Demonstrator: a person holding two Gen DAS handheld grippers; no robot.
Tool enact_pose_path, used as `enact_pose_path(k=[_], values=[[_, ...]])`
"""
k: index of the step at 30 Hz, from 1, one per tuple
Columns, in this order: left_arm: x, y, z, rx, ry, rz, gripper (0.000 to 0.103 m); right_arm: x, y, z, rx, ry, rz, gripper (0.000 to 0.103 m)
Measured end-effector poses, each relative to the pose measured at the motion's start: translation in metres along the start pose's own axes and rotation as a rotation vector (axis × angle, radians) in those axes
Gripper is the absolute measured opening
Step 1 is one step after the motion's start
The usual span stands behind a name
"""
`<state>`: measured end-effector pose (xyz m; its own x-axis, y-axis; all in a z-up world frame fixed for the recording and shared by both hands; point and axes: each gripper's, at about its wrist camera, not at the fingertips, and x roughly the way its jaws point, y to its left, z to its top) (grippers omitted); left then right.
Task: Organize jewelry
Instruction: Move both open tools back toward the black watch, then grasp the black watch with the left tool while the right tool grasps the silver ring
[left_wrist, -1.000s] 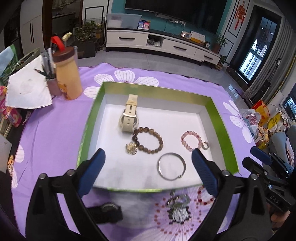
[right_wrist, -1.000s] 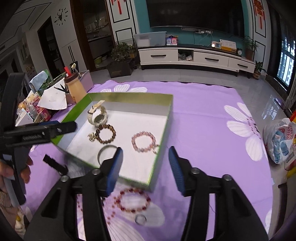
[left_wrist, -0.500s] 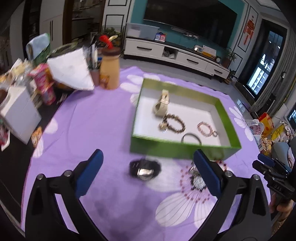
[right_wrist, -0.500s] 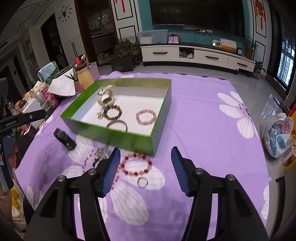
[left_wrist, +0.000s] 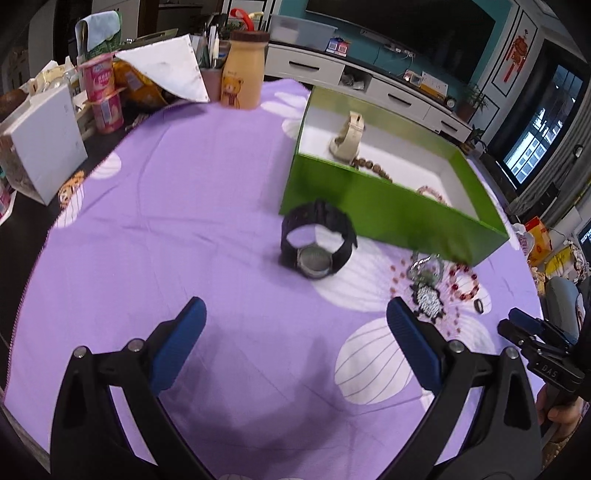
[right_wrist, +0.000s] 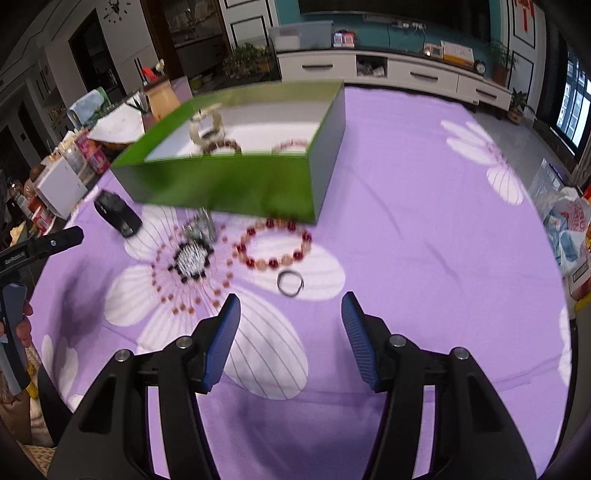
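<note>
Only the left view shows the black watch (left_wrist: 317, 242) face-on, on the table just outside the box (left_wrist: 388, 210) and ahead of the released left tool (left_wrist: 293, 334). The right tool (right_wrist: 290, 315), released, hovers just short of the ring (right_wrist: 290, 282) and red bracelet (right_wrist: 273, 243).

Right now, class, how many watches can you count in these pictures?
2. A black watch lies on the purple cloth just outside the green box; a cream watch stands inside the box near its far-left corner. Others may be hidden behind the box wall.
</note>
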<state>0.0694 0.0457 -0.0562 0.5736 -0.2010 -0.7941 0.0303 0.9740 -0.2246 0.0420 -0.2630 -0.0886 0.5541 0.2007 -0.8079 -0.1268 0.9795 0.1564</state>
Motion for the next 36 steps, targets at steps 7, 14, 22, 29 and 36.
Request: enact_pose_path(k=[7,14,22,29,36], values=[[0.007,0.006,-0.002,-0.001,-0.012,0.033,0.099,0.021,0.007,0.000,-0.021,0.001,-0.021,0.056],[0.020,0.015,0.003,-0.005,-0.006,0.058,0.099,0.032,0.008,0.009,-0.029,-0.028,-0.069,0.044],[0.035,0.013,0.013,0.010,-0.011,0.059,0.098,0.038,0.019,0.013,-0.081,-0.038,-0.112,0.020],[0.048,0.008,0.024,0.038,-0.019,0.069,0.077,0.038,0.017,0.013,-0.054,-0.044,-0.088,0.019],[0.057,0.007,0.028,0.046,-0.019,0.062,0.034,0.035,0.015,0.010,-0.044,-0.039,-0.062,0.019]])
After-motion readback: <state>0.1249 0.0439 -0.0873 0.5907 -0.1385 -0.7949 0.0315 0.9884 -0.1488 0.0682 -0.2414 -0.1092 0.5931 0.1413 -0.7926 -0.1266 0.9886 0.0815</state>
